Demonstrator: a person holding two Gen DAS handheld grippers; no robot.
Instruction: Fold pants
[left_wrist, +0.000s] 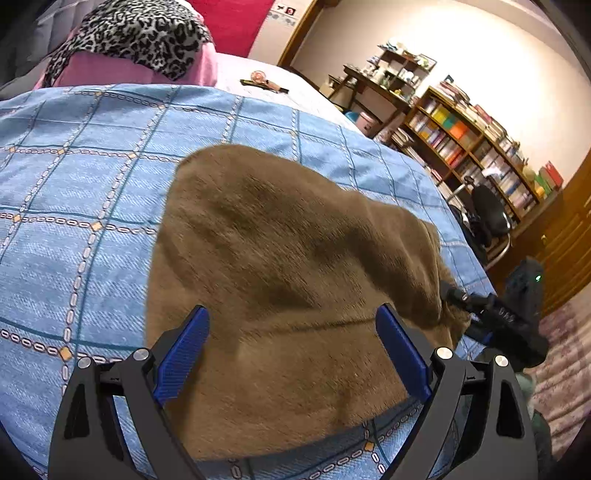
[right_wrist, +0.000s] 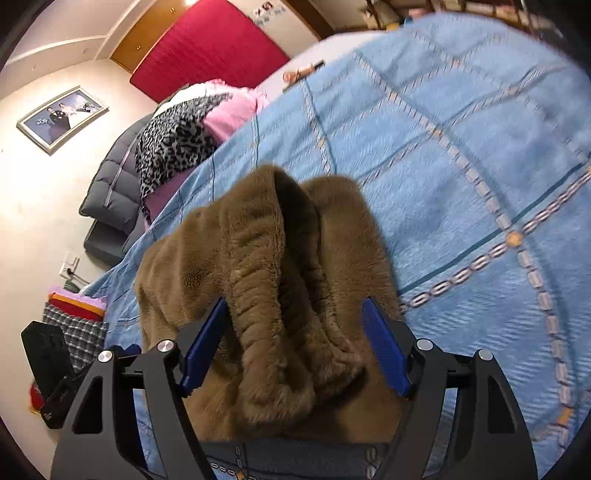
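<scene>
Fingers of the left gripper stand apart over the pants on the bedspread. Right gripper fingers straddle the bunched waistband without pressing it; a pillow lies at ten o'clock.

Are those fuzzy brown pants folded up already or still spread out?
Partly folded: the brown pants lie doubled in a heap on the blue bedspread, their ribbed waistband bunched, not yet neat.

A bed under a blue checked cover carries fuzzy brown pants, bunched at one end; a leopard-print cloth and pink bedding lie beyond.
</scene>
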